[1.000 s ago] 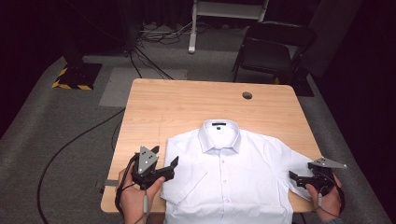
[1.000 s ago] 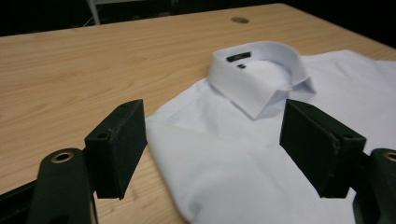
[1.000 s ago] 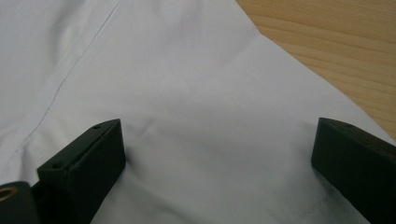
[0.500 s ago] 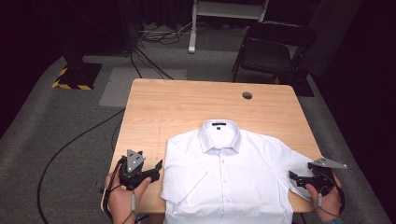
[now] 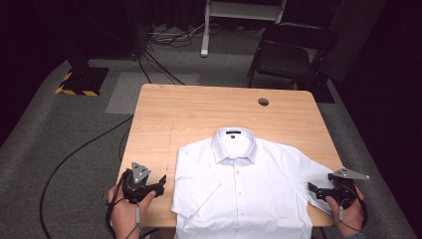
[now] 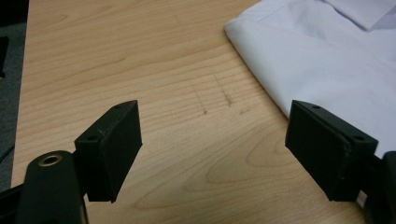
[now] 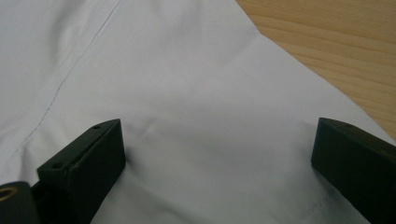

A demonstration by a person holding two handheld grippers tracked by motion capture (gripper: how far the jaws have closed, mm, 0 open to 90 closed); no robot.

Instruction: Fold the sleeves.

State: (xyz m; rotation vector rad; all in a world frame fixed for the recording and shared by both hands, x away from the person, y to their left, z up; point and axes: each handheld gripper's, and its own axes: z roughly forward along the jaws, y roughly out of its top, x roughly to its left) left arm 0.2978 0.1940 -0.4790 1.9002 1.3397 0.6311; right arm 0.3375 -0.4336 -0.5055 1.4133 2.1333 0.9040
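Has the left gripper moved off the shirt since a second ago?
Yes. The left gripper has pulled back leftward off the white short-sleeved shirt, and is now over bare wooden table beside the sleeve, jaws open.

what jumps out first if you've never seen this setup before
A white short-sleeved shirt lies spread flat, buttoned and collar up, on the near half of a light wooden table. A hand-held gripper flanks it on each side: the left gripper sits open over bare wood just off the shirt's sleeve, and the right gripper is open at the opposite sleeve. Around the table the room is dark, with a black chair behind.
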